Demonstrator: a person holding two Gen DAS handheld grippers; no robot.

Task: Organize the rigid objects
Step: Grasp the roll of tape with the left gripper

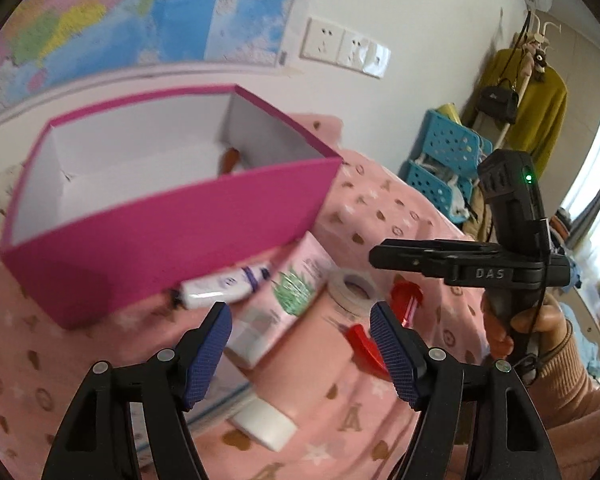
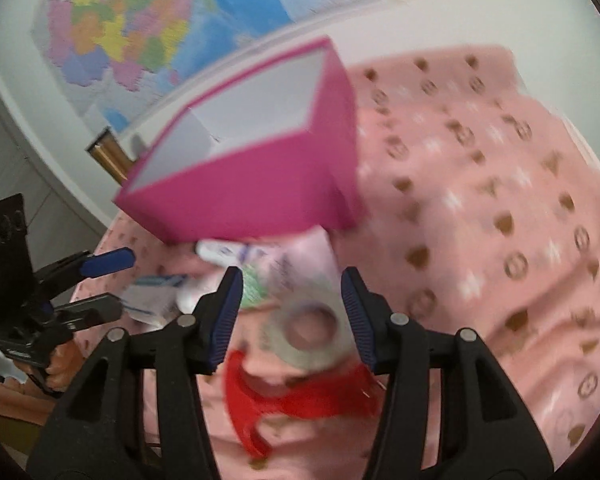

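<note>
Pink patterned bedspread [image 1: 400,208] under a wall map [image 1: 148,12], both claws hovering over scattered toiletries.

Beside the bedspread's wall-side edge stands an open magenta box [image 1: 188,216], white inside, with a small orange item in its far corner. Just in front of it lie a white bottle [image 1: 220,286], a pink tube [image 1: 296,300] with a white cap, a tape roll [image 2: 310,326] and a red dispenser [image 2: 268,396]. Left gripper [image 1: 300,350] is spread with nothing pinched, above the tube. Right gripper [image 2: 290,312] is spread, straddling the tape roll without pressing it.
</note>
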